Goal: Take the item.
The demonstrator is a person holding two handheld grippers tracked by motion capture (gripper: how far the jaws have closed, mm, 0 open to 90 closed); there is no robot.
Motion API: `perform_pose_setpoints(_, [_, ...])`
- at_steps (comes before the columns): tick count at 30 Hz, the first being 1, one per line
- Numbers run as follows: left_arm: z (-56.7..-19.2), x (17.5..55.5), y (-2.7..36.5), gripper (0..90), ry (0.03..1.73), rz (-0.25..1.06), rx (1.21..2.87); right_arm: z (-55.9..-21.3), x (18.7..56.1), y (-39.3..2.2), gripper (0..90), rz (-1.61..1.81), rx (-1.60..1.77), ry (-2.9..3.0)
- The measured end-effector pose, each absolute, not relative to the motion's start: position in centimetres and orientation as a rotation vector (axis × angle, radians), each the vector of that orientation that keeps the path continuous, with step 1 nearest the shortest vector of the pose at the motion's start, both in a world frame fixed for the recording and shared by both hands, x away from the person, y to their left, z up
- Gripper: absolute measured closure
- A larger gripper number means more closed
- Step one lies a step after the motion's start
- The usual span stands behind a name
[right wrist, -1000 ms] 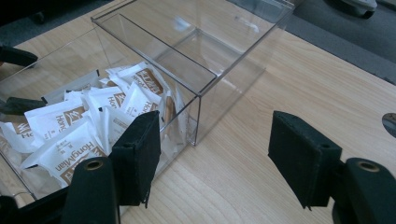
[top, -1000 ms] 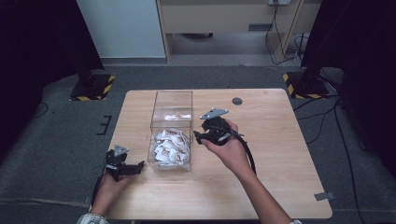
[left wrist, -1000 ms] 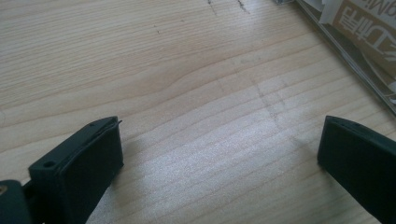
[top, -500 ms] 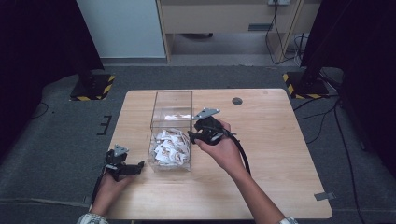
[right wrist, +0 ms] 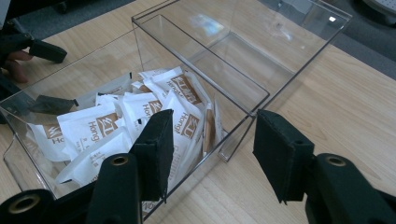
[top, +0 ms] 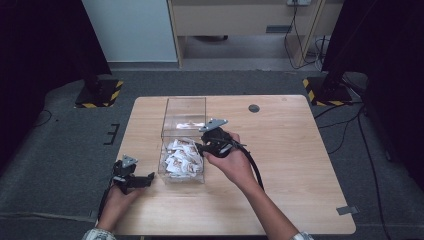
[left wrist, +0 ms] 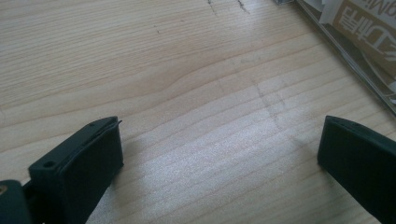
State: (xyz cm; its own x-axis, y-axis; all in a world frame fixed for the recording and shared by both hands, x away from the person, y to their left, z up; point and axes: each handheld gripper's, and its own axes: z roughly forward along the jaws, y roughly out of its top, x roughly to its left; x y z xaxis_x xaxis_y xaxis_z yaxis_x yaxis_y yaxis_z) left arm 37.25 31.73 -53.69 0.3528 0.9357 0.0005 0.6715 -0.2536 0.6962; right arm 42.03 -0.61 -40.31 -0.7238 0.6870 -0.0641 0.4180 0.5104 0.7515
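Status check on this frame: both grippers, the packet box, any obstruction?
Left hand-held gripper open, on table beside clear box. Right hand-held gripper open, straddling box wall. Packets piled in near compartment. No obstruction seen.

even overhead light, dark surrounds, glare on clear box (right wrist: 261, 60), soft shadows, near jaws blurred

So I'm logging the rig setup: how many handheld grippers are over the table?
2. The left gripper rests near the table's front-left edge, beside the clear box. The right gripper is at the box's right wall, fingers open astride it.
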Motion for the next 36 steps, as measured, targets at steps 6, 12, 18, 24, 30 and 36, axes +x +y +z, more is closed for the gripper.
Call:
perform_pose_setpoints(6, [-53.7,37.3,31.7,0.0,1.393,0.565,2.015,-40.7,41.9,0.1,52.2,1.054,0.893,2.418])
perform_pose_setpoints(12, [-53.7,37.3,31.7,0.0,1.393,0.565,2.015,-41.3,41.7,1.0,58.6,1.067,0.874,2.445])
perform_pose_setpoints(18, [-53.7,37.3,31.7,0.0,1.393,0.565,2.014,-42.1,41.1,2.3,61.8,1.066,0.832,2.488])
perform_pose_setpoints(24, [-53.7,37.3,31.7,0.0,1.393,0.565,2.015,-42.5,41.0,3.0,64.0,1.057,0.816,2.507])
perform_pose_setpoints(30, [-53.7,37.3,31.7,0.0,1.393,0.565,2.014,-43.2,41.1,3.2,67.8,1.041,0.825,2.519])
perform_pose_setpoints(36, [-53.7,37.3,31.7,0.0,1.393,0.565,2.015,-43.7,41.0,3.5,71.4,1.025,0.816,2.535])
